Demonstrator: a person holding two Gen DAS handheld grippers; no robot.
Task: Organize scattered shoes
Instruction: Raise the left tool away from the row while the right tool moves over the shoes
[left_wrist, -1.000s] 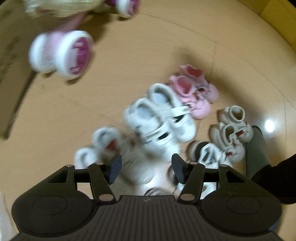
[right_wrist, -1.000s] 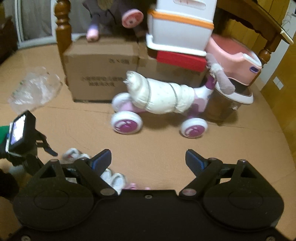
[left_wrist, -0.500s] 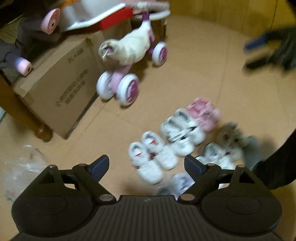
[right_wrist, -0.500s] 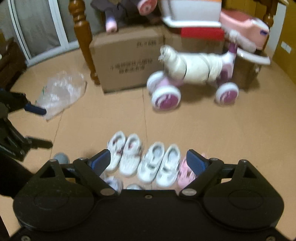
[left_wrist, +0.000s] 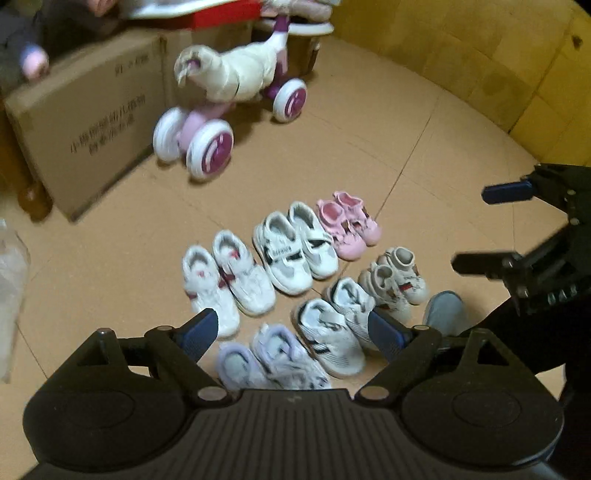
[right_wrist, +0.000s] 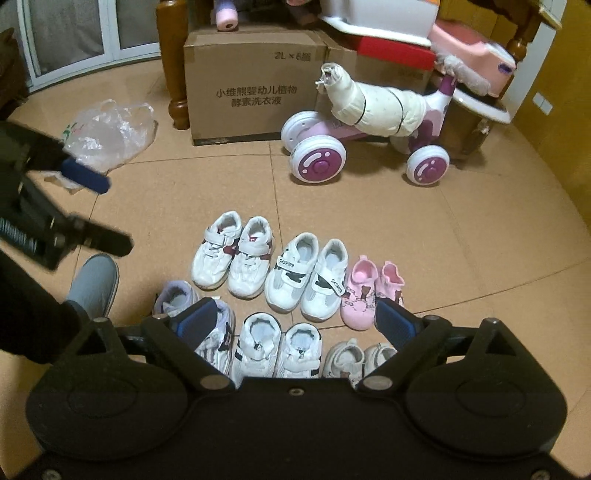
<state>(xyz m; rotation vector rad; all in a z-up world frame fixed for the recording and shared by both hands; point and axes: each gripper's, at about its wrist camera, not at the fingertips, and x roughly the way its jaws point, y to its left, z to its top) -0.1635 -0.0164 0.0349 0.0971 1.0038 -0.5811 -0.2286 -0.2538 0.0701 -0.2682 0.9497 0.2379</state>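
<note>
Several pairs of small shoes stand side by side in two rows on the floor. The far row holds a white pair with red trim (right_wrist: 234, 254), a white pair with black straps (right_wrist: 306, 277) and a pink pair (right_wrist: 369, 291). The near row holds a lilac pair (right_wrist: 192, 314), a white and black pair (right_wrist: 280, 349) and a beige pair (right_wrist: 354, 356). My left gripper (left_wrist: 291, 334) is open and empty above the near row. My right gripper (right_wrist: 295, 323) is open and empty above the near row. Each gripper also shows at the edge of the other's view.
A pink ride-on toy (right_wrist: 369, 136) with purple wheels stands beyond the shoes, in front of a cardboard box (right_wrist: 255, 81). A plastic bag (right_wrist: 107, 133) lies at the left. The person's grey slipper (right_wrist: 92, 284) is left of the shoes. A yellow wall (left_wrist: 480, 62) bounds the right.
Both grippers have pulled back and up from the shoes. The left gripper's jaws have widened. The right view has tilted down from the toy to the shoe rows.
</note>
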